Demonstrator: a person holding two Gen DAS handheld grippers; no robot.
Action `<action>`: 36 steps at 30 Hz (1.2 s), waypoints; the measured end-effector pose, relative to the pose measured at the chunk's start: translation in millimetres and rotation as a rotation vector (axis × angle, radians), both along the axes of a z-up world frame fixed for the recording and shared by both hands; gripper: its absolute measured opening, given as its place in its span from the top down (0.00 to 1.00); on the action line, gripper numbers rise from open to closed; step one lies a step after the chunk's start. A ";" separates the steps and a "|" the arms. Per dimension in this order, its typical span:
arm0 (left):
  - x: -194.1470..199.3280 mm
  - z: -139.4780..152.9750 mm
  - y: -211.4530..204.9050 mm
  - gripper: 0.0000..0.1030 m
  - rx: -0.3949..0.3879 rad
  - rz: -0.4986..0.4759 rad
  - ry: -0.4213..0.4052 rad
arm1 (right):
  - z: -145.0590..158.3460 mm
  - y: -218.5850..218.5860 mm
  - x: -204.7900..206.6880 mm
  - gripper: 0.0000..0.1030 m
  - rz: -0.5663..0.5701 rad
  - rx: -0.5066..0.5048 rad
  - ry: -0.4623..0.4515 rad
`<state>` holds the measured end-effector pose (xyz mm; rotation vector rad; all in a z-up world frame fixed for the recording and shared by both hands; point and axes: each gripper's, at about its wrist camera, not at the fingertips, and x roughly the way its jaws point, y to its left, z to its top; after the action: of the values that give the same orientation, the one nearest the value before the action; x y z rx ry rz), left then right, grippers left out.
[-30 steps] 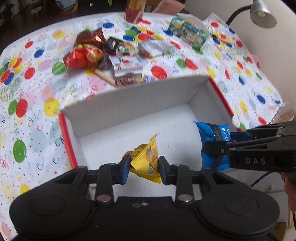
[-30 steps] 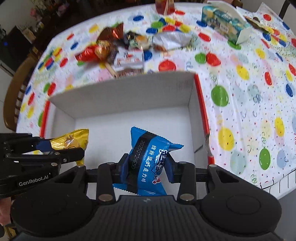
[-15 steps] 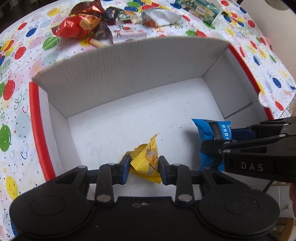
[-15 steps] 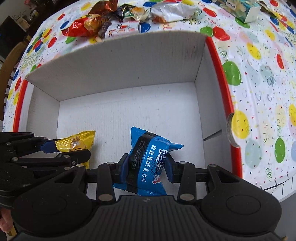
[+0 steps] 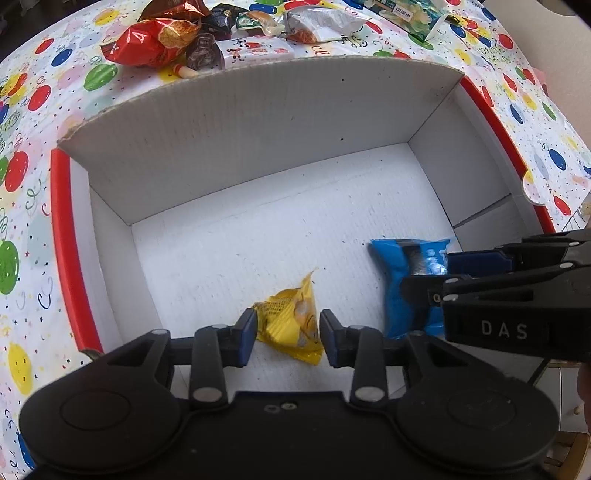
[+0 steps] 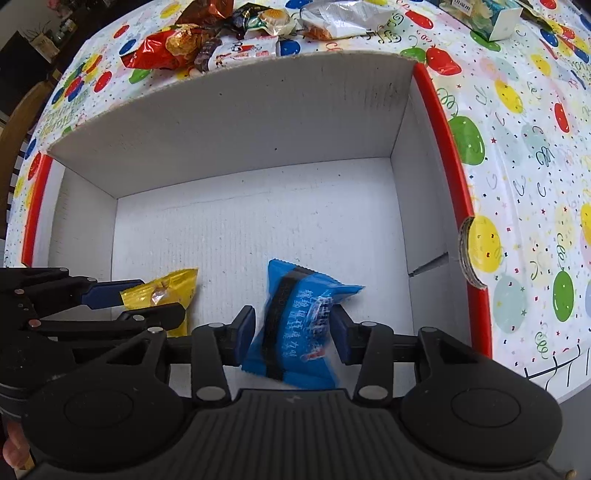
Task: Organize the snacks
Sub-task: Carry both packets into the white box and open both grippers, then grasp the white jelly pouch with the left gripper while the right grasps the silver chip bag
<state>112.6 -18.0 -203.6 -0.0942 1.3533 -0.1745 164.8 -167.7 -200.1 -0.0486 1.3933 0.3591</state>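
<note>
A white cardboard box (image 5: 258,122) with red rims lies open on the balloon tablecloth; both grippers reach down into it. A yellow snack packet (image 5: 291,325) sits between the fingers of my left gripper (image 5: 287,334), which have parted slightly and stand open; its lower end seems to rest on the box floor. In the right wrist view my right gripper (image 6: 293,332) is open around a blue snack packet (image 6: 299,325). That packet is blurred and tilted, with a gap at the left finger. The yellow packet (image 6: 170,288) and left gripper (image 6: 147,302) show at the left.
Beyond the box's far wall lies a pile of snacks (image 5: 159,44): red and gold bags, dark wrappers, a white packet. A light-blue carton (image 5: 406,11) stands at the far right. A wooden chair (image 6: 14,122) is off the table's left edge.
Both grippers have sunk deeper into the box. Their fingers have spread a little, and the blue packet has slipped loose and tilted. The yellow packet has hardly moved.
</note>
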 end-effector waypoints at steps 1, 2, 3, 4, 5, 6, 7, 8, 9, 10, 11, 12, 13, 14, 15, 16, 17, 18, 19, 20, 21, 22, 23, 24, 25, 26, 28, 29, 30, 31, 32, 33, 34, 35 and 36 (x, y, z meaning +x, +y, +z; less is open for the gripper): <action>0.0 1.3 -0.6 0.64 0.002 -0.001 -0.002 | 2.2 -0.4 -1.0 0.55 0.003 0.003 -0.005; -0.5 3.5 -0.6 0.63 0.004 -0.001 -0.007 | 4.7 -1.3 -1.9 0.54 0.004 0.009 -0.009; -0.8 5.9 -0.7 0.60 0.004 -0.004 -0.013 | 7.6 -2.2 -3.1 0.54 0.004 0.014 -0.013; -1.4 8.8 -1.0 0.57 0.003 -0.005 -0.022 | 10.6 -3.2 -4.1 0.53 0.005 0.019 -0.018; -2.8 12.2 -0.8 0.56 0.001 -0.007 -0.031 | 14.2 -4.7 -5.7 0.53 0.005 0.024 -0.024; -4.1 15.8 -0.7 0.54 -0.001 -0.009 -0.039 | 18.5 -6.3 -7.5 0.53 0.003 0.030 -0.031; -5.1 19.8 -0.1 0.53 -0.003 -0.012 -0.050 | 23.2 -7.1 -9.1 0.53 0.003 0.038 -0.038; -6.5 24.4 0.4 0.53 -0.004 -0.015 -0.062 | 28.0 -7.9 -10.2 0.52 0.005 0.046 -0.045; -7.1 29.0 0.9 0.53 -0.006 -0.015 -0.073 | 33.5 -9.7 -11.9 0.52 0.005 0.052 -0.056; -7.7 33.7 1.7 0.52 -0.010 -0.015 -0.083 | 39.1 -11.1 -13.6 0.49 0.005 0.060 -0.067; -8.6 38.8 2.5 0.52 -0.015 -0.014 -0.096 | 44.4 -11.9 -14.4 0.45 0.007 0.068 -0.078; -9.0 43.7 2.3 0.51 -0.017 -0.013 -0.109 | 50.2 -12.9 -15.6 0.43 0.007 0.075 -0.091; -9.8 49.0 2.7 0.49 -0.018 -0.013 -0.123 | 55.9 -14.2 -17.0 0.43 0.007 0.082 -0.105; -10.5 54.5 2.8 0.48 -0.018 -0.013 -0.138 | 61.2 -14.9 -17.4 0.42 0.006 0.087 -0.117; -11.3 60.5 3.1 0.45 -0.017 -0.013 -0.152 | 66.5 -16.1 -17.8 0.42 0.006 0.094 -0.128; -11.4 65.7 3.4 0.41 -0.014 -0.012 -0.167 | 71.6 -17.3 -18.1 0.42 0.004 0.099 -0.138; -11.9 71.6 3.8 0.40 -0.011 -0.011 -0.184 | 76.9 -18.3 -17.8 0.42 0.001 0.104 -0.148; -12.1 77.2 4.5 0.40 -0.011 -0.013 -0.199 | 81.9 -18.9 -16.8 0.42 0.000 0.110 -0.158; -12.5 83.4 5.5 0.39 -0.012 -0.014 -0.211 | 87.0 -19.8 -16.9 0.42 -0.001 0.114 -0.170; -12.6 89.1 6.1 0.39 -0.015 -0.013 -0.225 | 92.3 -21.3 -16.9 0.42 -0.002 0.117 -0.182; -12.5 94.4 6.7 0.39 -0.018 -0.012 -0.237 | 97.4 -22.2 -16.7 0.42 -0.003 0.122 -0.193; -12.1 99.3 7.2 0.37 -0.020 -0.009 -0.249 | 102.2 -23.2 -16.1 0.42 -0.003 0.128 -0.203; -11.6 103.8 7.9 0.36 -0.022 -0.005 -0.260 | 106.9 -24.2 -15.3 0.41 -0.003 0.133 -0.212; -10.9 108.0 8.6 0.33 -0.024 -0.001 -0.272 | 111.6 -25.1 -14.6 0.40 -0.004 0.138 -0.223; -10.7 111.5 8.6 0.30 -0.024 0.002 -0.284 | 116.1 -26.0 -13.6 0.37 -0.005 0.141 -0.234; -9.6 115.2 9.1 0.29 -0.024 0.004 -0.295 | 120.7 -26.9 -12.5 0.36 -0.007 0.145 -0.246; -6.9 121.9 9.7 0.28 -0.023 0.007 -0.315 | 129.0 -28.6 -9.1 0.35 -0.010 0.152 -0.263; -5.2 124.9 9.8 0.27 -0.023 0.009 -0.324 | 132.7 -29.5 -7.0 0.35 -0.011 0.156 -0.272; -3.5 127.6 10.1 0.25 -0.023 0.011 -0.333 | 136.2 -30.3 -4.6 0.35 -0.011 0.159 -0.279; -1.3 130.5 10.5 0.22 -0.022 0.014 -0.342 | 139.9 -31.1 -2.1 0.34 -0.011 0.161 -0.288; 1.1 133.4 10.6 0.21 -0.019 0.017 -0.353 | 143.3 -31.9 0.5 0.30 -0.012 0.162 -0.297; 3.0 135.7 11.8 0.16 -0.016 0.020 -0.363 | 146.4 -32.6 2.7 0.28 -0.012 0.162 -0.308; 5.5 138.2 12.4 0.13 -0.012 0.027 -0.373 | 149.2 -33.4 5.7 0.26 -0.012 0.162 -0.318; 8.0 140.4 13.6 0.12 -0.010 0.034 -0.383 | 151.5 -34.0 8.7 0.26 -0.013 0.163 -0.326; 11.0 142.3 14.9 0.11 -0.009 0.039 -0.391 | 153.2 -34.9 12.5 0.26 -0.015 0.167 -0.329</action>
<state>123.6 -3.1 -61.3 -0.0888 0.9601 -0.1567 177.2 -202.7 -46.9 0.0382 1.0348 0.4333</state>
